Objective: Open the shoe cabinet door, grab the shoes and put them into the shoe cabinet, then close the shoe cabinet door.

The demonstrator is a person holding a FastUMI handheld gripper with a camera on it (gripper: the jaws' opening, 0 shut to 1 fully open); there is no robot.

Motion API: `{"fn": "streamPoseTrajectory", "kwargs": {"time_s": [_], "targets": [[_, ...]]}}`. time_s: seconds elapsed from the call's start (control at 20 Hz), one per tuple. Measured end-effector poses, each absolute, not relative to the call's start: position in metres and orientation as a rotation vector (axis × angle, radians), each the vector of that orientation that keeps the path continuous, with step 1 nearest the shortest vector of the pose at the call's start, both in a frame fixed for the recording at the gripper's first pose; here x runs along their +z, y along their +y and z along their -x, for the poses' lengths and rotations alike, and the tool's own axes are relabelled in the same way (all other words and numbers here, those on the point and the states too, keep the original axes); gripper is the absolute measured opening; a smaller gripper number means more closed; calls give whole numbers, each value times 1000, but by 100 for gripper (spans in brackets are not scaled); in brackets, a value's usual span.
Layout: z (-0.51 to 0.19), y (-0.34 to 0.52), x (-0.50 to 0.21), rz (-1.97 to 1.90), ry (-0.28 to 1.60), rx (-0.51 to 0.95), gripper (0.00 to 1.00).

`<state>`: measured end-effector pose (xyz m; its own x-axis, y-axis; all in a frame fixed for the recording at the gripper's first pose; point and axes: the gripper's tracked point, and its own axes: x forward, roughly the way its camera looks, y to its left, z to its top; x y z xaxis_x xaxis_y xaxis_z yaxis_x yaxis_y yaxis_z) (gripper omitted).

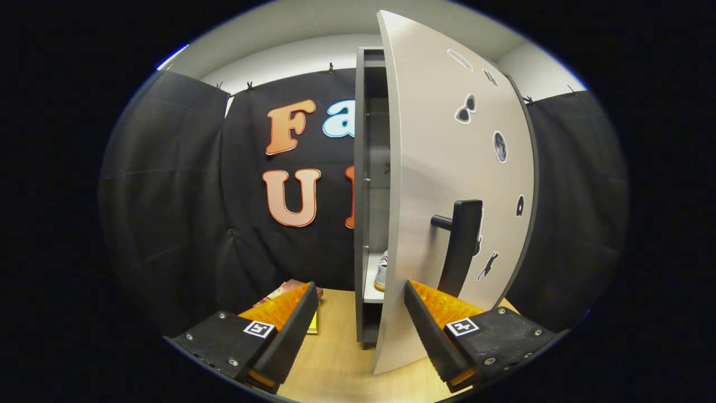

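No readable writing on the cabinet door point(447, 184), just six small stickers; one black handle point(461, 246). Gripper point(361, 313) fingers spread apart, holding nothing, the door's edge between them, level and pointing at the half-open shoe cabinet point(369, 168). One shoe point(382, 272) visible on a shelf inside; books point(291, 291) on the wooden floor beyond the left finger.

Gripper point(361, 305) held level, fingers point(291, 330) spread wide apart, pointing forward, gripping nothing between them.
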<state>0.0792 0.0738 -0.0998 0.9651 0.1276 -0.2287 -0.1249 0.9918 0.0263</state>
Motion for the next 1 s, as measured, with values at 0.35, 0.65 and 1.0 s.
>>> {"fn": "streamPoseTrajectory", "kwargs": {"time_s": [0.35,0.65,1.0], "targets": [[-131,97,-104,-17,206,36,97],[-172,112,-107,-18,216,25,98],[-198,118,-109,-9,235,53,95]]}}
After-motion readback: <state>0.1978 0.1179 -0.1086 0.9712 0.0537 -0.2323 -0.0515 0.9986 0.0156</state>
